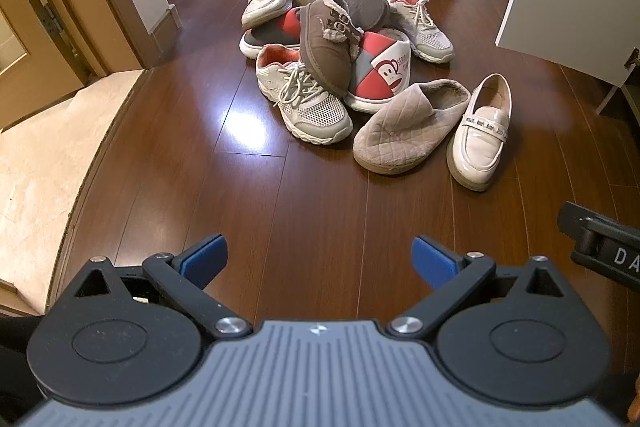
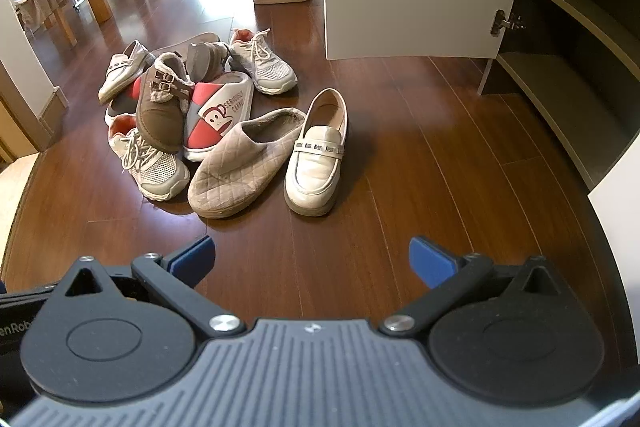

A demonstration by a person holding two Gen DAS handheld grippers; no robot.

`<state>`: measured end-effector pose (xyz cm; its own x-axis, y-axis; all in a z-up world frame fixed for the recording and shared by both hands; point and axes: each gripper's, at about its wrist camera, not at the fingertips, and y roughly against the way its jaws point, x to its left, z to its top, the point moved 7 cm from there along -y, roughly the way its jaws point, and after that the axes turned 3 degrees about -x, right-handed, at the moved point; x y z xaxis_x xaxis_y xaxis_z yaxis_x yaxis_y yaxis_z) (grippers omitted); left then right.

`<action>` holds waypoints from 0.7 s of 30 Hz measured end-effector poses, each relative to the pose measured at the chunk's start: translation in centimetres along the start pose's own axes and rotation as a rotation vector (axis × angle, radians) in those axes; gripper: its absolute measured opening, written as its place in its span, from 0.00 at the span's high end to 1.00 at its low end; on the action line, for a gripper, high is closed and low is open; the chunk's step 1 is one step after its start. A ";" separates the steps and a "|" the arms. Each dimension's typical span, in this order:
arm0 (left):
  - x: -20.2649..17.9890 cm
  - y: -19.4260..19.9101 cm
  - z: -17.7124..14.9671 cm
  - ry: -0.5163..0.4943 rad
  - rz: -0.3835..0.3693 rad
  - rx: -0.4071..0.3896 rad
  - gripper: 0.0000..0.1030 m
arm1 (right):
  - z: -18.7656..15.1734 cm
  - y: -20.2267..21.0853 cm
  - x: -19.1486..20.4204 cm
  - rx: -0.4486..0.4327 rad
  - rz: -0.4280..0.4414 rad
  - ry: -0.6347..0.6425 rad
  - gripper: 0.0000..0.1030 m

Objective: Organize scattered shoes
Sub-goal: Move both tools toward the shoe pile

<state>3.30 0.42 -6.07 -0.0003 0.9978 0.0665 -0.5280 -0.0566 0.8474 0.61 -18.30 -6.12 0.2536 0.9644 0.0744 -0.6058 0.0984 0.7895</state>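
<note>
Still a proper heap on the wood floor (image 2: 420, 187): shoes (image 2: 200, 115) piled in the left half of the right wrist view, centre of the left wrist view. None paired, none lined up, nothing visible on the shelves of the open cabinet (image 2: 568, 75) at the right edge. So, judging by the pile alone, pretty much all the sorting left to do.

Rundown of the pile:
- brown fleece-lined shoe (image 1: 328, 51) with two buckles, perched on top, tilted, toe down toward the camera
- red and white slipper with a monkey face (image 1: 380, 75) under it, its mate (image 1: 272, 31) half buried at the back left
- white mesh sneaker (image 1: 308, 95) at the front left, laces loose; matching one (image 1: 424, 23) way at the back right
- quilted beige slipper (image 1: 404, 127) at the front, touching the pile, looks soft and floppy
- cream loafer (image 1: 484, 131) just beside that slipper, upright on its sole; its twin (image 1: 268, 1) at the back left, leaning on the heap
- another dark shoe (image 1: 366, 9) on its side behind the buckled one

Pairs split up across the heap, so lots of digging probably.

Left gripper (image 1: 320, 259) spread wide, holding nothing, hovering over bare floor short of the pile. Right gripper (image 2: 310, 261) same story: wide apart, nothing in it, pointed at floor in front of the loafer.
</note>
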 end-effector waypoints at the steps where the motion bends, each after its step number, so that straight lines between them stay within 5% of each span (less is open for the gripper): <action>1: 0.0 0.1 0.0 0.000 0.000 0.000 0.03 | 0.0 0.0 0.0 -0.001 -0.001 0.000 0.01; 21: -0.9 0.3 0.2 0.005 0.008 -0.013 0.03 | -0.2 0.3 0.7 -0.006 0.007 -0.007 0.01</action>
<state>3.30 -0.54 -5.80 -0.0086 0.9975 0.0708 -0.5389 -0.0642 0.8399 0.42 -17.54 -5.98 0.2550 0.9633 0.0840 -0.6124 0.0936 0.7850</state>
